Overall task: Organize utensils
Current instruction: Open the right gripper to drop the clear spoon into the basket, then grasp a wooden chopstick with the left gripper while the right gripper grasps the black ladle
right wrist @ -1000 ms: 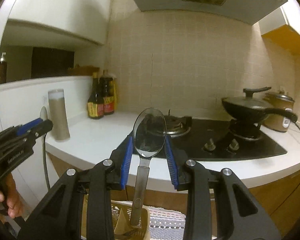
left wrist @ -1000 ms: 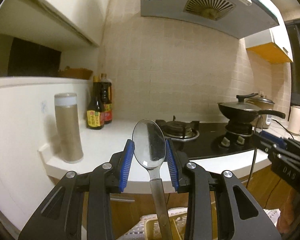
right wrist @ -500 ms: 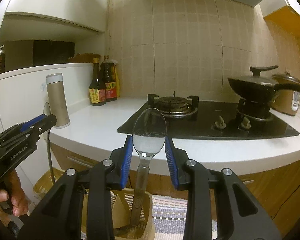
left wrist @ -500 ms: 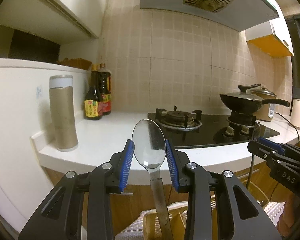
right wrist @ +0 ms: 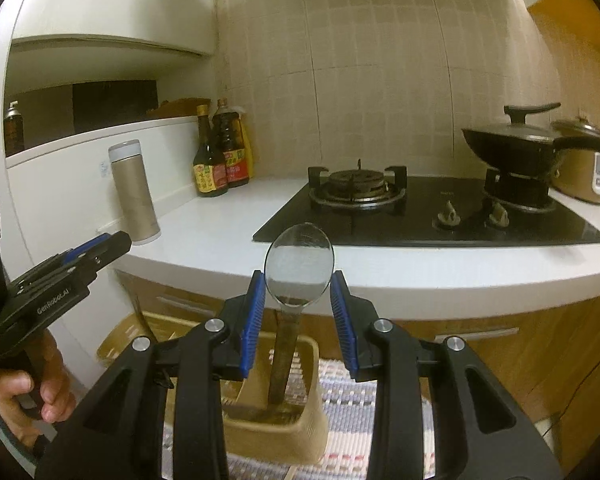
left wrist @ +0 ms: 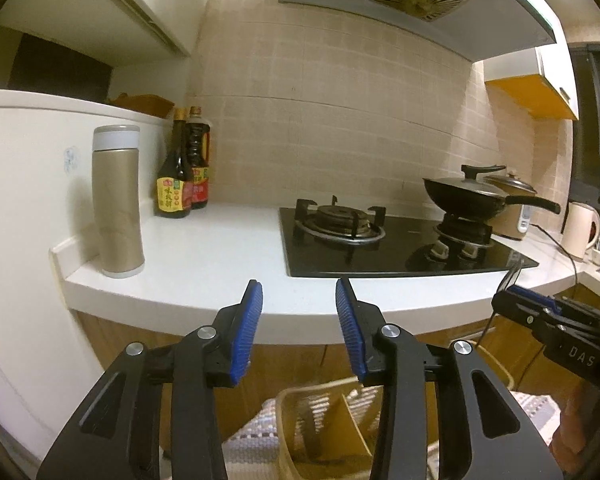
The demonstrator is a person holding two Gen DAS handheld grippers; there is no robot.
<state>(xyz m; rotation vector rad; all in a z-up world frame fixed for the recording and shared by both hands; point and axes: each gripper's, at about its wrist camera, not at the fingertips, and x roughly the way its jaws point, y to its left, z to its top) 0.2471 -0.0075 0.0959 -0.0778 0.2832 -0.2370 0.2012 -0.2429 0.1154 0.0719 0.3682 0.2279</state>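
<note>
My left gripper (left wrist: 299,312) is open and empty, its blue pads wide apart above a tan utensil holder (left wrist: 324,428) that stands below on a woven mat. My right gripper (right wrist: 298,304) is shut on a steel spoon (right wrist: 299,270), bowl up between the blue pads, with the handle reaching down into a tan holder (right wrist: 276,424). The right gripper shows at the right edge of the left wrist view (left wrist: 516,300), with the spoon edge-on. The left gripper shows at the left of the right wrist view (right wrist: 100,250), held by a hand.
A white counter (left wrist: 220,272) carries a tan flask (left wrist: 116,200), two sauce bottles (left wrist: 182,176), a black gas hob (left wrist: 380,240) and a lidded wok (left wrist: 472,196). A rice cooker (right wrist: 580,168) and a kettle (left wrist: 580,228) stand at the far right. A second basket (right wrist: 120,344) sits by the cabinet.
The spoon that stood between my left pads is gone from them and the pads have spread apart. Both grippers have dropped lower toward the holders. The right keeps its spoon.
</note>
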